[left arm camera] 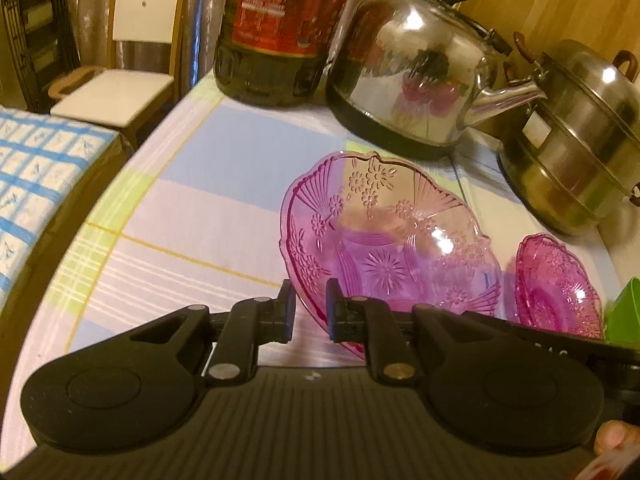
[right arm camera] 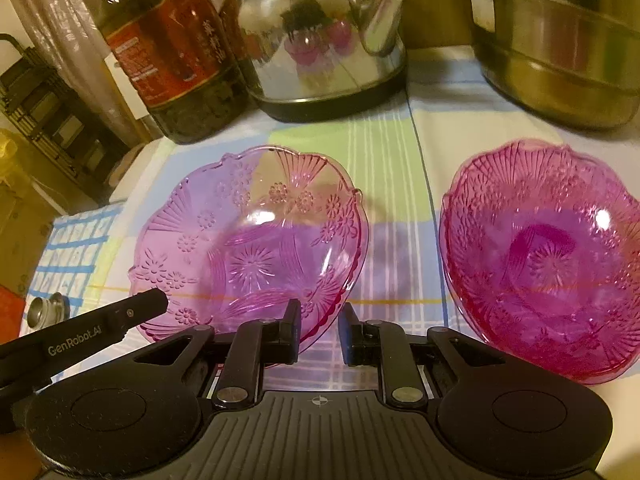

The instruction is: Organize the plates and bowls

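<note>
At the near edge, left jaws: the left gripper [left arm camera: 311,312] is closed down to a thin slot, with the near rim of the pale pink plate [left arm camera: 384,232] pinched in it.
Beside it, right jaws: the right gripper [right arm camera: 320,322] is narrowed to a small gap. The same plate's rim runs in against one finger and cloth shows through the rest. Whether the pads actually press on it I cannot tell.
Plate, place: on the checked cloth of the counter [left arm camera: 192,216], just ahead of both grippers.
Bowl, place: the deep pink bowl [right arm camera: 540,256] sits to the plate's right, apart from it with a strip of cloth between them.
Handling: both pieces look like thin, stiff pressed glass or plastic, so likely light, slick and easy to chip. The scalloped rim is the only place to grip. A hold on one edge will probably let the plate tip, so a rim grip from each side seems safer.
Behind: a steel kettle [left arm camera: 408,80], a dark oil bottle [left arm camera: 276,40] and a steamer pot [left arm camera: 572,140] crowd the back of the counter.
Hard to read: the bowl's darker colour may mean several are nested, which is unclear. A green object [left arm camera: 624,312] is cut off at the frame edge.
</note>
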`<state>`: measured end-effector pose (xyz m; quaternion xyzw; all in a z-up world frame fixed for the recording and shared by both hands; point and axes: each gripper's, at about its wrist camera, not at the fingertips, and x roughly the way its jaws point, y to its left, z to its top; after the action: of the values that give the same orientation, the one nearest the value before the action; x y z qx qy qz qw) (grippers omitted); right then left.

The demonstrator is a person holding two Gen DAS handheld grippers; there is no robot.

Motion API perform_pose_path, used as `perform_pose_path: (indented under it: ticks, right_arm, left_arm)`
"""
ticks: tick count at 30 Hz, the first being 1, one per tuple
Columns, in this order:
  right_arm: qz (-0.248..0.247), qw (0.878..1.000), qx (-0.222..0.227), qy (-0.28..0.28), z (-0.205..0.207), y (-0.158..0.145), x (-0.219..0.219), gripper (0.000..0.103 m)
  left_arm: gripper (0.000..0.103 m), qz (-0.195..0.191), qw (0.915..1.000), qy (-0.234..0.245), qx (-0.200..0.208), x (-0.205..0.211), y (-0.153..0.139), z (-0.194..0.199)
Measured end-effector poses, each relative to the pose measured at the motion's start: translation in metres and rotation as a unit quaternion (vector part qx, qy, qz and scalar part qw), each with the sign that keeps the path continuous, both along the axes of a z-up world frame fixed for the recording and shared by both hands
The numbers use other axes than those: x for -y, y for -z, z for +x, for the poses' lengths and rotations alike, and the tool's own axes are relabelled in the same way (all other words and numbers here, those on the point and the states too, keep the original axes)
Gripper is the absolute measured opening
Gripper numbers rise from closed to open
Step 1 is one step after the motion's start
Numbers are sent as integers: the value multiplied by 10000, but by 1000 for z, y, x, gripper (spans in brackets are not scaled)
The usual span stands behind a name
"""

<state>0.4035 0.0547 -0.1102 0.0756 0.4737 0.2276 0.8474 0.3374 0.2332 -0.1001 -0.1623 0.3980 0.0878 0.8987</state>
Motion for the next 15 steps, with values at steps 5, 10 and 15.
perform_pose_path:
  ticks: [5,10,15]
  right_arm:
    - [-8,9996,274,-99,-12,-15,6,19]
    - [7,9986,517,-91,-24,-34,18,19]
    - [-88,9969,783,49,-33,-49,42,20]
  left_arm:
    - [14,0,9999,-8,132,5,-14,-9]
    - [14,-37,9994,78,325,17,-31,-14]
    - [14,-100,9984,295,473,41,-39,-11]
